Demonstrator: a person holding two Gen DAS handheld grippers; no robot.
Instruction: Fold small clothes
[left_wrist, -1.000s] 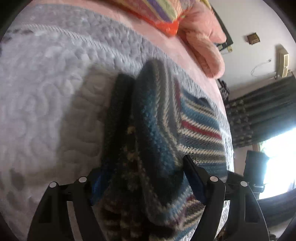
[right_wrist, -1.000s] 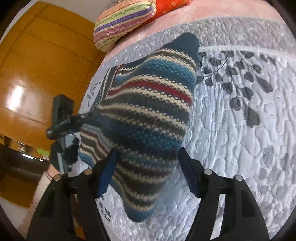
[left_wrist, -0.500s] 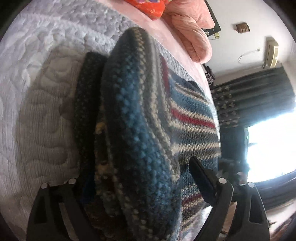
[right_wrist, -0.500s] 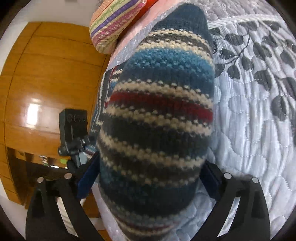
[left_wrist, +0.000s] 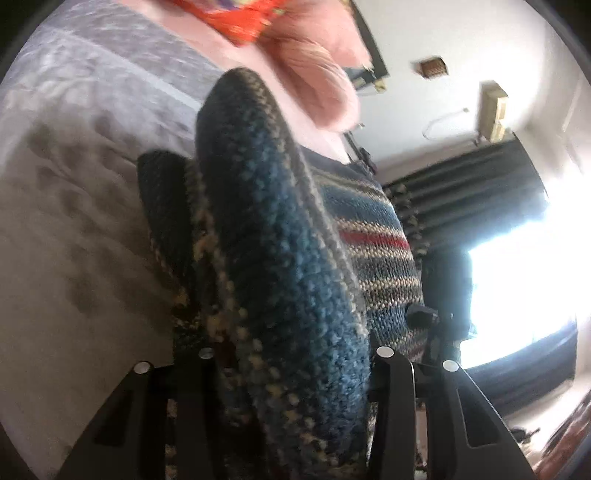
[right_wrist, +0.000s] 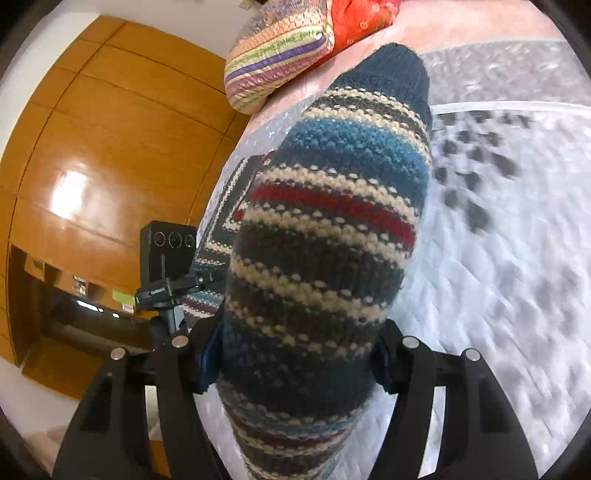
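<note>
Left wrist view: the blue, cream and red striped knitted garment (left_wrist: 288, 266) is seen clamped between the jaws of the left gripper (left_wrist: 291, 363), lifted off the grey quilted bedspread (left_wrist: 74, 221). A doubled edge is gripped; a darker knit layer is visible just behind the blue one. Further right, the rest of the garment is seen draped toward the bed, stripes running across.

Right wrist view: another part of the same garment (right_wrist: 325, 236) is held by the right gripper (right_wrist: 295, 363), jaws closed onto the knit with the blue pads pressed into it. The fabric bulges up between the jaws and hangs below them.

Progress, as judged: a fold is mid-way. Both gripped portions are raised, nothing is laid flat yet. Left to do: the lifted edge is to be carried over the lower part, laid down, released and smoothed; any further folds cannot be judged from here.

Surroundings, left to right in the right wrist view: a glossy orange-brown wooden wardrobe (right_wrist: 92, 166), a black camera on a tripod (right_wrist: 168, 251) just beside the bed edge, a multicolour striped cushion (right_wrist: 277, 62) with an orange-red cushion (right_wrist: 362, 18) at the head of the bed. In the left wrist view, a pink pillow (left_wrist: 317, 92) and dark curtains (left_wrist: 461, 206) by a bright window are seen.

Obstructions: bedspread ahead is clear; the tripod is near the left edge. Both views are motion-blurred.
</note>
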